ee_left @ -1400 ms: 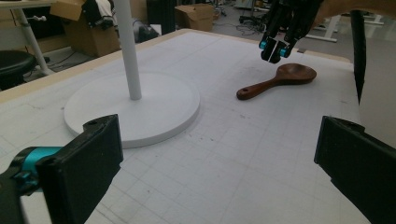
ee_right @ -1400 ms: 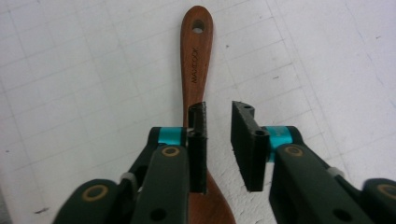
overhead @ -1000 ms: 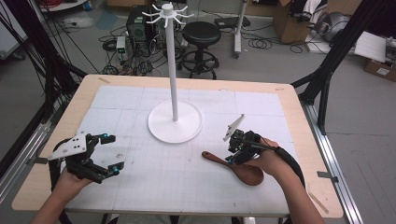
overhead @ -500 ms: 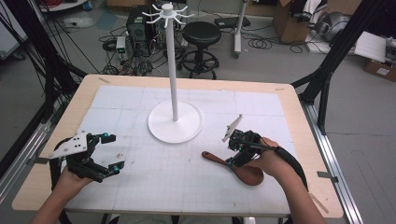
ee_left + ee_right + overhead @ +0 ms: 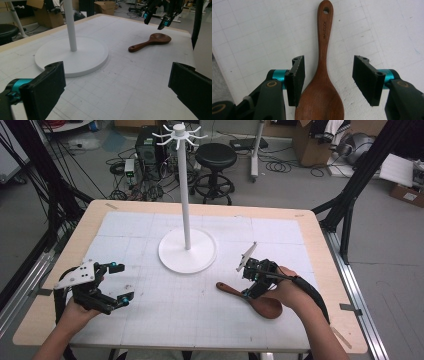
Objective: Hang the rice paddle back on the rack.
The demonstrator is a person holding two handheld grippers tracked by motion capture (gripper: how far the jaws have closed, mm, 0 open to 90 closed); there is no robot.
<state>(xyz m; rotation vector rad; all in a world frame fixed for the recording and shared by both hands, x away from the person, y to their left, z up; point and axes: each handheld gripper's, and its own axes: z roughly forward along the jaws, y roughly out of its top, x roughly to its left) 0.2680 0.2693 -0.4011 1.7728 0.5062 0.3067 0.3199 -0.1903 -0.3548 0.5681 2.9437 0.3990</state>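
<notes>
Fingers, right: we see them spread wide on the right gripper [image 5: 328, 80], one on each side of the wooden spoon [image 5: 322, 75], straddling the neck where handle widens into bowl, grasping nothing.
Fingers, left: released too on the left gripper [image 5: 120, 282], with bare gridded mat between them.
Spoon's place: flat on the surface [image 5: 310, 227], on the person's side of the white stand [image 5: 187, 251] and off to its right, well apart from its round base.
Long axis: in the right gripper view the handle runs straight away from the fingers, hanging hole at the far end; across the surface it points back toward the stand, bowl nearest the right hand [image 5: 285, 292].
Nearer hand: the right, by far; the left sits well off on the stand's other side.
Coming move, as we judge it: closing across the neck.
Hard to make out: whether either finger already touches the wood, perhaps the nearer-looking left one; the bowl's end is cut off, and the hand covers part of it from above.
</notes>
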